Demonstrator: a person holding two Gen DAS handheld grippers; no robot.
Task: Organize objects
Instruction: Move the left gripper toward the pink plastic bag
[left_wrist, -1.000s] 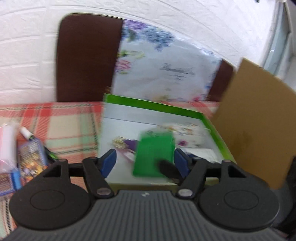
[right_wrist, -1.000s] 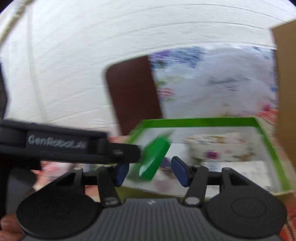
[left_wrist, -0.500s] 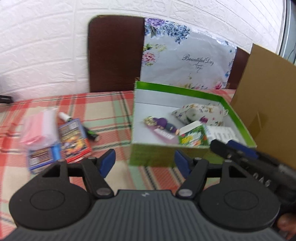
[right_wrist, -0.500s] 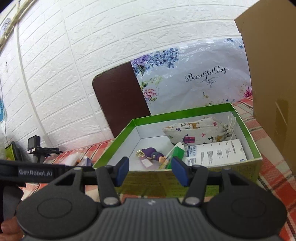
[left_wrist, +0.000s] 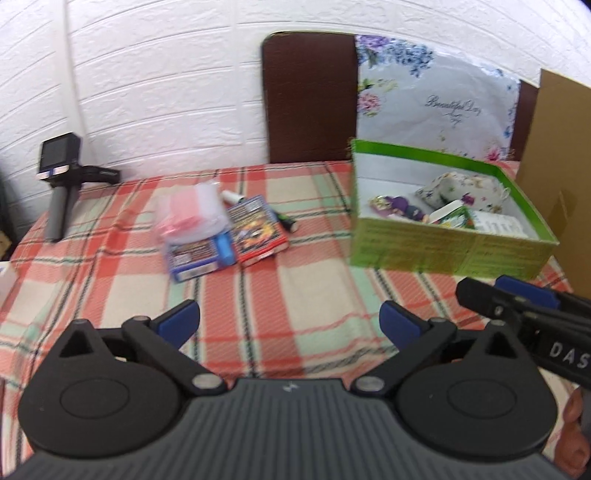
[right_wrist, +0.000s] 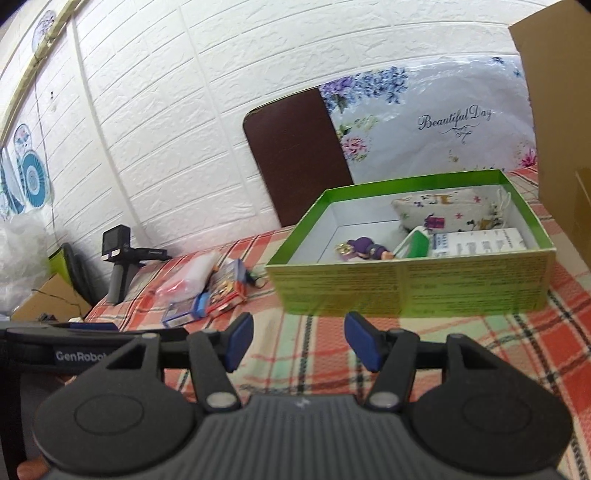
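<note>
A checked cloth is covering the bench (left_wrist: 295, 295), filling the lower half of both views. The green box (left_wrist: 443, 251) is sitting at the right of the left view, already holding a flowered pouch (left_wrist: 458, 186), a purple figure (left_wrist: 399, 206), a green carton (left_wrist: 452, 218) and a white leaflet (right_wrist: 476, 242). Left of centre, a loose heap is waiting: a pink plastic bag (left_wrist: 188, 214), a blue card pack (left_wrist: 195, 254), a red card pack (left_wrist: 256, 230) and a small white-capped tube (left_wrist: 231, 197). The left tongs (left_wrist: 290, 321) and the right tongs (right_wrist: 298, 334) are both gaping wide and gripping nothing, hovering above the cloth. The next pick probably belongs to the heap; approaching the top item squarely, closing on its long edges, and lifting clear before crossing to the box should avoid scattering the pile.
</note>
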